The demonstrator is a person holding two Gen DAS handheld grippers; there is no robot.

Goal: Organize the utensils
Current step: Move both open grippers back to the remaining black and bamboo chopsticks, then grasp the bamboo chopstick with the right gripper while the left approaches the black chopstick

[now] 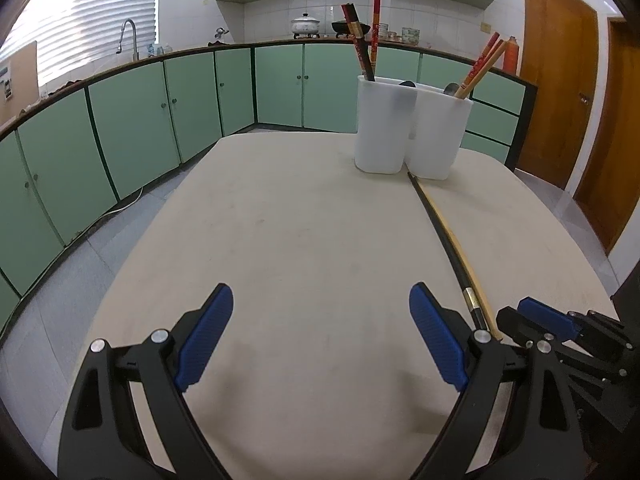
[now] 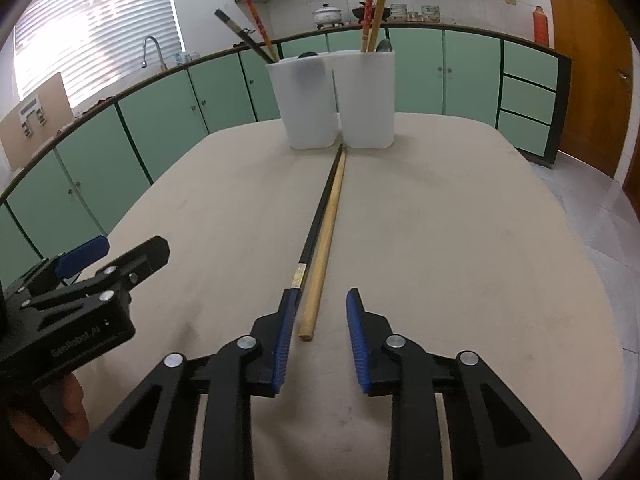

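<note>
Two chopsticks lie side by side on the beige table, a black one (image 2: 318, 212) and a light wooden one (image 2: 326, 232), also visible in the left wrist view (image 1: 448, 236). Their far tips reach two white holders (image 2: 336, 100) (image 1: 412, 128) that hold several chopsticks and spoons. My right gripper (image 2: 320, 312) is open, its fingers on either side of the near ends of the pair, just above the table. My left gripper (image 1: 320, 320) is open and empty, to the left of the chopsticks; it also shows in the right wrist view (image 2: 86, 256).
The table (image 1: 300, 240) sits in a kitchen with green cabinets (image 1: 120, 120) behind and to the left. A wooden door (image 1: 560, 80) is at the right. Tiled floor (image 2: 600, 220) surrounds the table.
</note>
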